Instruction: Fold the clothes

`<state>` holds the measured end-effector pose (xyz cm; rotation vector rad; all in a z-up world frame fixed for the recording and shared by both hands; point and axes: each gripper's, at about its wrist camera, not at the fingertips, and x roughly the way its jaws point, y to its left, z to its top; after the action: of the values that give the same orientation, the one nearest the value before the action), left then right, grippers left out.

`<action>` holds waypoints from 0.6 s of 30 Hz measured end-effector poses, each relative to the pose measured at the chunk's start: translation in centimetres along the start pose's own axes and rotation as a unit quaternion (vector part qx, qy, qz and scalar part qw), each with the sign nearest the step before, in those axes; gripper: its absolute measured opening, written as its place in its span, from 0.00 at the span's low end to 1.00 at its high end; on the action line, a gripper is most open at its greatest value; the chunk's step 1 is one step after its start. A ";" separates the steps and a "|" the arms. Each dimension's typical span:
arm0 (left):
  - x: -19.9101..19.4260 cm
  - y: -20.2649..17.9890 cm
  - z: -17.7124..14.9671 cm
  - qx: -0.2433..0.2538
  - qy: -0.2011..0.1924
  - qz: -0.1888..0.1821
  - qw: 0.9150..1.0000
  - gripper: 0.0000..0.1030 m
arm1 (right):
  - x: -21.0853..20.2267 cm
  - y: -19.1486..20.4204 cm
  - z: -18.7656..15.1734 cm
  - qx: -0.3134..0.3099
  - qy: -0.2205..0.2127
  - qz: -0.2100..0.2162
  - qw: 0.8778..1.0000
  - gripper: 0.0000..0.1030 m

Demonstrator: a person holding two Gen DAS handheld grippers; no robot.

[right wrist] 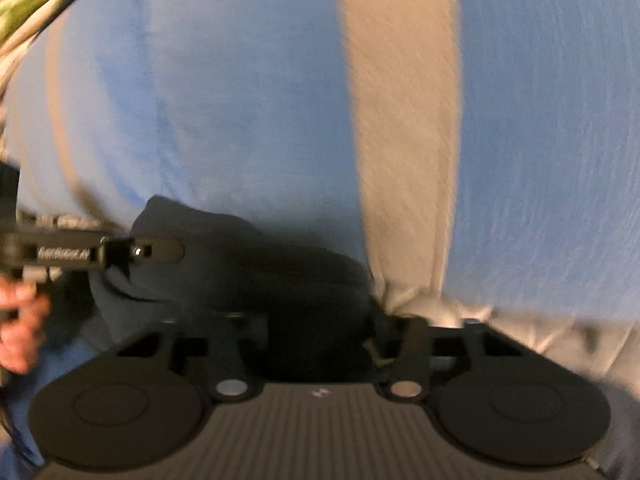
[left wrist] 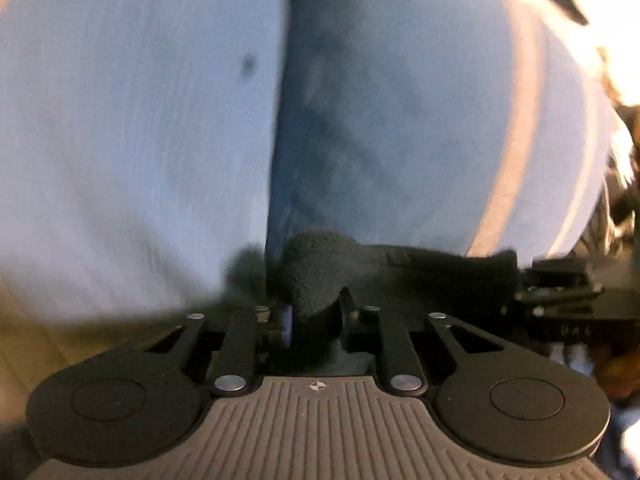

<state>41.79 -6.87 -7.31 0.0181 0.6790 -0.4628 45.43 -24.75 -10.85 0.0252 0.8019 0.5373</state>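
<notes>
A striped cloth point(left wrist: 120, 140) in light blue and beige is spread across both views, and most of it is blurred. A dark blue garment point(left wrist: 288, 140) lies on it. In the left wrist view, one edge of the garment is seen as a dark line running from the top of the picture down to the left hand-held gripper point(left wrist: 316, 284).

There the fabric is gathered into a rough dark hump that covers the fingertips. The links are drawn inward and the fabric is creased where they meet, so this hand-held gripper is taken as clamped on the dark blue garment. The right hand-held gripper point(left wrist: 560, 284) is seen just beside it, low at the right edge, touching the same dark fabric.

In the right wrist view, the dark blue garment point(right wrist: 248, 264) is heaped directly ahead of the right hand-held gripper point(right wrist: 316, 312) and fills the space between its jaws. The pads are buried in shadow and fabric, so whether they press on it cannot be told. The left hand-held gripper point(right wrist: 160, 250) reaches in from the left onto the garment, held by a hand point(right wrist: 20, 328) at the picture's edge.
</notes>
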 end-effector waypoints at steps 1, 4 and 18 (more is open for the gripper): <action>-0.9 -0.7 0.1 0.025 -0.019 0.012 0.999 0.17 | -0.8 0.9 0.1 -0.027 -0.018 -0.007 0.999 0.27; -2.6 -3.0 -0.3 0.096 -0.073 0.073 0.990 0.16 | -3.0 3.7 0.2 -0.109 -0.082 -0.038 0.990 0.22; -6.2 1.7 -2.3 0.100 -0.019 0.101 0.990 0.75 | -3.3 6.6 -1.9 -0.179 -0.071 -0.153 0.969 0.98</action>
<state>36.90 -2.41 -5.52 0.2656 0.5839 -0.3331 39.31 -20.89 -8.47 -0.3851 0.5453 0.3747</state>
